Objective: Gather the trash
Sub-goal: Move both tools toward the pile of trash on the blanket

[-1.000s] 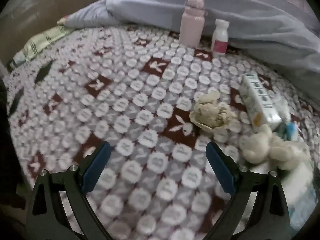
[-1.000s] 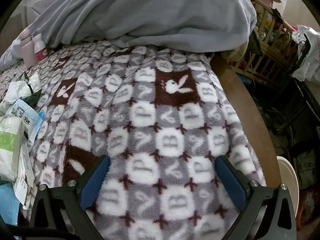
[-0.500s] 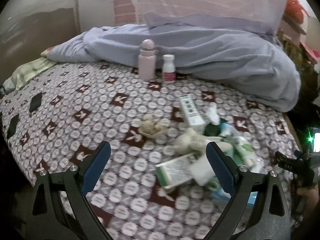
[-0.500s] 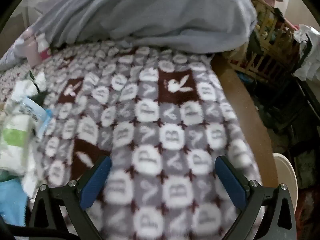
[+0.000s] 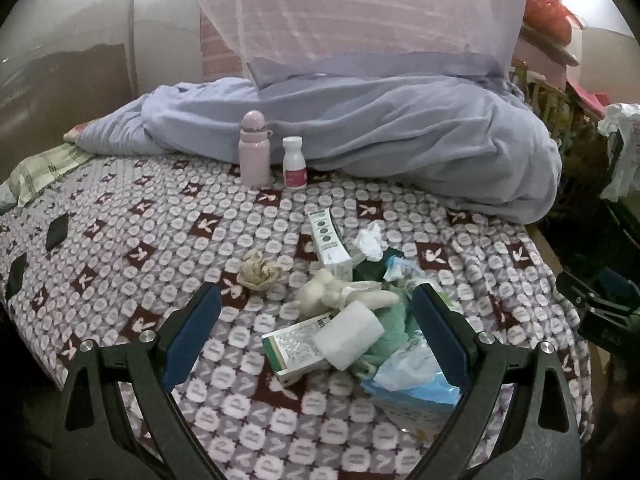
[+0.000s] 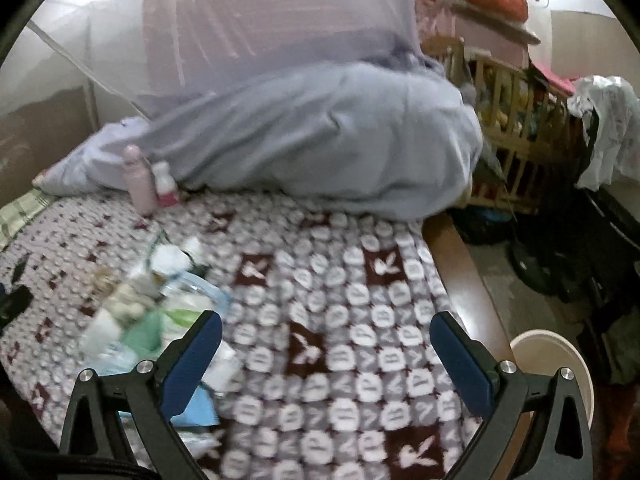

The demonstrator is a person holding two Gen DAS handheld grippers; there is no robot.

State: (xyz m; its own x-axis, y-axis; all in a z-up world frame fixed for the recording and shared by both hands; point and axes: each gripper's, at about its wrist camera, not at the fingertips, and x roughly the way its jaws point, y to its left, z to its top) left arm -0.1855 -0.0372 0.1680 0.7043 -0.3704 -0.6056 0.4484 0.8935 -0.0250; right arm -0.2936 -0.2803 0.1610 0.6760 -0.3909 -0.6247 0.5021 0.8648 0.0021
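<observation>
While trash pile (image 5: 352, 320) litters the blanket (image 5: 160, 240), both tongs hover spread, empty

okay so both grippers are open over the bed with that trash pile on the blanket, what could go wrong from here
1. The trash pile is a loose tangle of boxes, tissue and wrappers; a grab may lift one piece and drag others off the blanket.
2. The pink bottle and white bottle stand upright on soft bedding, so a nudge could topple them, or they may get taken for trash.
3. The bin sits below the bed edge; a drop could miss.
</observation>
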